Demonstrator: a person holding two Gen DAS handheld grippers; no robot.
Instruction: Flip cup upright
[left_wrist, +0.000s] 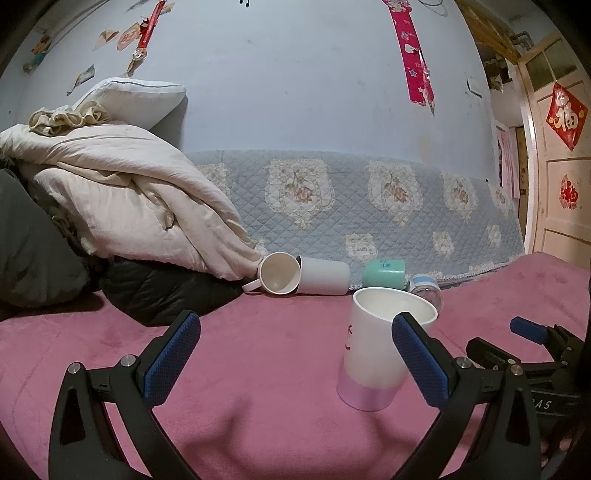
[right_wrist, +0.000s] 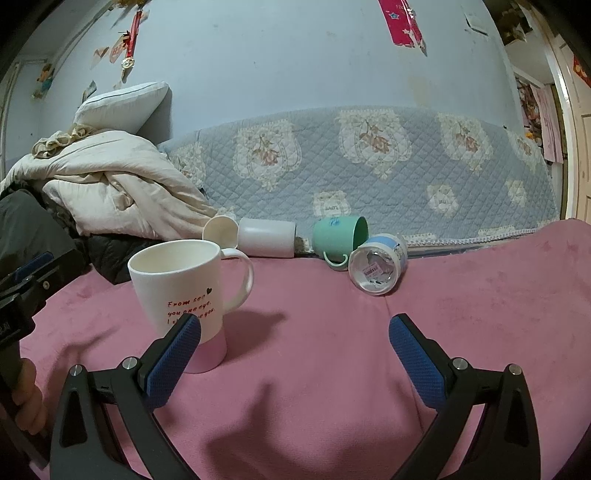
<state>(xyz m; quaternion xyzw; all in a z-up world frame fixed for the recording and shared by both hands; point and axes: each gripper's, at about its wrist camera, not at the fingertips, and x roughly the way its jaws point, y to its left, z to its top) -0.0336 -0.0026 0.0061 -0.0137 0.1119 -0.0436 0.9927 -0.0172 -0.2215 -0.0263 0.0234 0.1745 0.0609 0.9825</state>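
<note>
A white mug with a pink base and red writing (left_wrist: 373, 354) stands upright on the pink blanket; it also shows in the right wrist view (right_wrist: 184, 291), handle to the right. My left gripper (left_wrist: 295, 354) is open and empty, its right finger just in front of the mug. My right gripper (right_wrist: 293, 350) is open and empty, its left finger in front of the mug's base. A white mug (left_wrist: 280, 273) (right_wrist: 221, 230), a white cylinder cup (left_wrist: 325, 275) (right_wrist: 266, 236), a green mug (left_wrist: 384, 271) (right_wrist: 338, 236) and a blue-banded cup (left_wrist: 426, 288) (right_wrist: 378, 267) lie on their sides behind.
A heap of cream quilts and a pillow (left_wrist: 122, 199) (right_wrist: 110, 192) fills the left, with dark clothing (left_wrist: 155, 291) below it. A quilted floral cover (left_wrist: 369, 199) (right_wrist: 369, 162) lines the back wall. The other gripper shows at the right edge (left_wrist: 532, 354) and the left edge (right_wrist: 26, 280).
</note>
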